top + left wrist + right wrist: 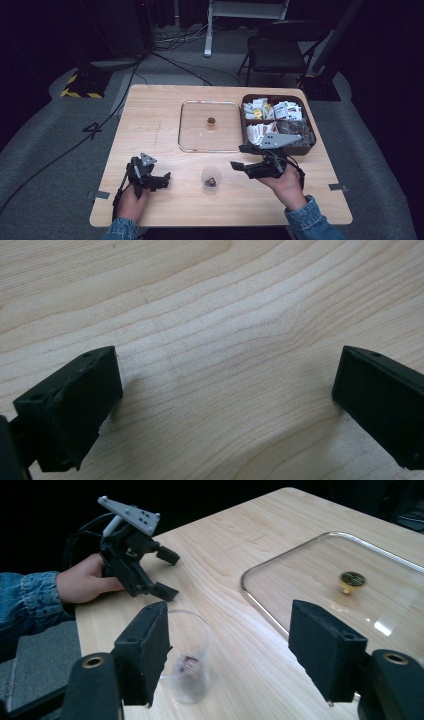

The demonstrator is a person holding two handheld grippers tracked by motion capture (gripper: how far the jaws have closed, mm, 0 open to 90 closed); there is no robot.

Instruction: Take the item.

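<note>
Right gripper view has the right gripper (227, 645) with its jaws standing well apart and nothing between the pads, hanging just above the table (235, 545). Right below the nearer jaw, slightly behind it from this angle, sits the clear plastic cup (192, 660), upright, with a small dark reddish thing (189, 665) at the bottom. It's too small to say what it is. The cup isn't touched by either pad.

Off past the far jaw lies a glass lid (300, 575), flat on the wood, with a little brass knob (352, 580) poking up from its middle. Further out across the table from the cup, the left gripper (165, 572) is held by a hand (85, 582) in a denim sleeve, jaw tips down by the wood.

Left gripper view just looks down along that gripper's own two jaws: they're wide apart too, bare wood grain between them, nothing held.

High view gives the overall layout. The cup (211, 180) stands between the two grippers near the person's edge, the right gripper (239, 157) pointing toward it, the left gripper (167, 180) on the cup's other side, a bit apart. Beyond the right gripper there's a dark compartment tray (309, 145) stuffed with small white packets (280, 111), and the lid (195, 125) lies just beside that tray.
</note>
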